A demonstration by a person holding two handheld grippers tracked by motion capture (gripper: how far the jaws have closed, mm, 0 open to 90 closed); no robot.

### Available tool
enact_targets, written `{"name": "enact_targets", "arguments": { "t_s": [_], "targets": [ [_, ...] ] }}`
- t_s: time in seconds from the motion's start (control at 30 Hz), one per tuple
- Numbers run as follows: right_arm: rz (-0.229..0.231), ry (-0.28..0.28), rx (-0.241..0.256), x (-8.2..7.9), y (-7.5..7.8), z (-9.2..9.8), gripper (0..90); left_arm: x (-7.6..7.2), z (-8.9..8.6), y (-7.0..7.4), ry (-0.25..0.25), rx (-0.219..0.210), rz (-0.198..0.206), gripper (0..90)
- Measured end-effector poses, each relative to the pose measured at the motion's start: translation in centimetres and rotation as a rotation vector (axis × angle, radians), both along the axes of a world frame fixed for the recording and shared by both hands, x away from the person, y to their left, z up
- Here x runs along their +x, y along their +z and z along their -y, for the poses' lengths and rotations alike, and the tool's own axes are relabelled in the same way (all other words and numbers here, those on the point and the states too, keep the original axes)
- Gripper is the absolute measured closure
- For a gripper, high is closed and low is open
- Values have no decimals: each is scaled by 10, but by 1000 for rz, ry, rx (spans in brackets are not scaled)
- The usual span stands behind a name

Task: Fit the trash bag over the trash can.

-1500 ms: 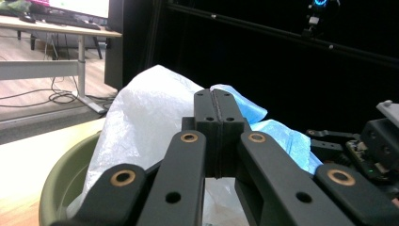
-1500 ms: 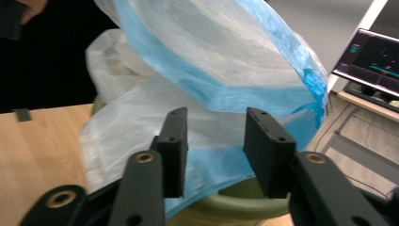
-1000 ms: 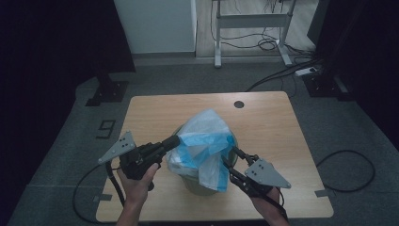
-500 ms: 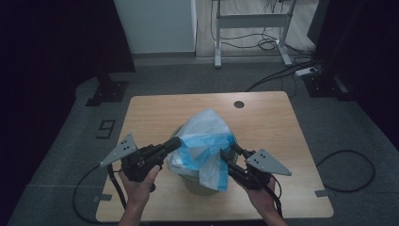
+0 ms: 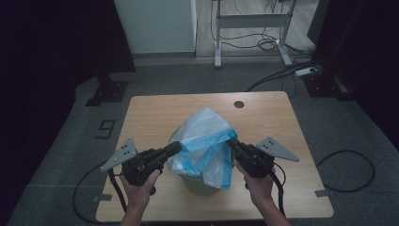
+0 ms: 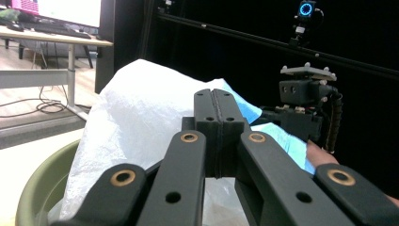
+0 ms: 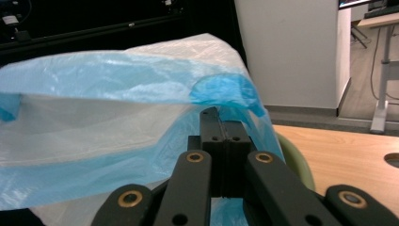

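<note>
Two claws, left claw and right claw, pinch one bag.

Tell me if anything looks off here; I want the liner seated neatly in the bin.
Yes: the bag is not seated. It stands bunched above the green bin, with a flap hanging over the near rim. The left gripper and right gripper, jaws together, pinch its opposite sides. Nothing looks torn or spilled.

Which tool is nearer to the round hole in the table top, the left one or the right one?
Right. The right tool grips the bag just below and in front of the hole; the left tool is across the bag, farther to the left.
</note>
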State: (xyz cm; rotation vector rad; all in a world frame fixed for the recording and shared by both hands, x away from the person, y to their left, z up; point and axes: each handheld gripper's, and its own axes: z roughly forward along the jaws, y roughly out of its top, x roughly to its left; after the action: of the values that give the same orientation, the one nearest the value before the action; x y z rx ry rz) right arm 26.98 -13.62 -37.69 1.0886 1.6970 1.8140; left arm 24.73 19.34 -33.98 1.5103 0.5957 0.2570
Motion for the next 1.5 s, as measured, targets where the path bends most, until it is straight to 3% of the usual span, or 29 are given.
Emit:
{"name": "enact_targets", "arguments": {
  "t_s": [0.37,0.63,0.83,0.97,1.1,1.23,1.37,1.43,1.5],
  "targets": [
    [71,-61,-121,-6,9,14,892,7,-15,-2,97,-58,6,896],
    [88,-132,-160,1,19,29,892,11,-20,-2,128,-75,13,896],
    [115,-174,-223,23,38,29,892,20,-17,2,133,-77,30,896],
    [151,-195,-225,35,59,29,892,25,-14,8,131,-82,42,896],
    [194,-201,-221,34,75,28,892,23,-15,4,120,-81,32,896],
    [200,-174,-223,25,69,29,891,16,-20,-8,110,-70,11,895],
    [189,-137,-237,17,51,27,892,8,-25,-16,72,-45,-18,887],
    [188,-117,-253,14,45,26,891,5,-25,-14,45,-35,-21,841],
    [193,-100,-271,12,40,24,891,3,-24,-6,32,-17,-19,724]
  ]
}}
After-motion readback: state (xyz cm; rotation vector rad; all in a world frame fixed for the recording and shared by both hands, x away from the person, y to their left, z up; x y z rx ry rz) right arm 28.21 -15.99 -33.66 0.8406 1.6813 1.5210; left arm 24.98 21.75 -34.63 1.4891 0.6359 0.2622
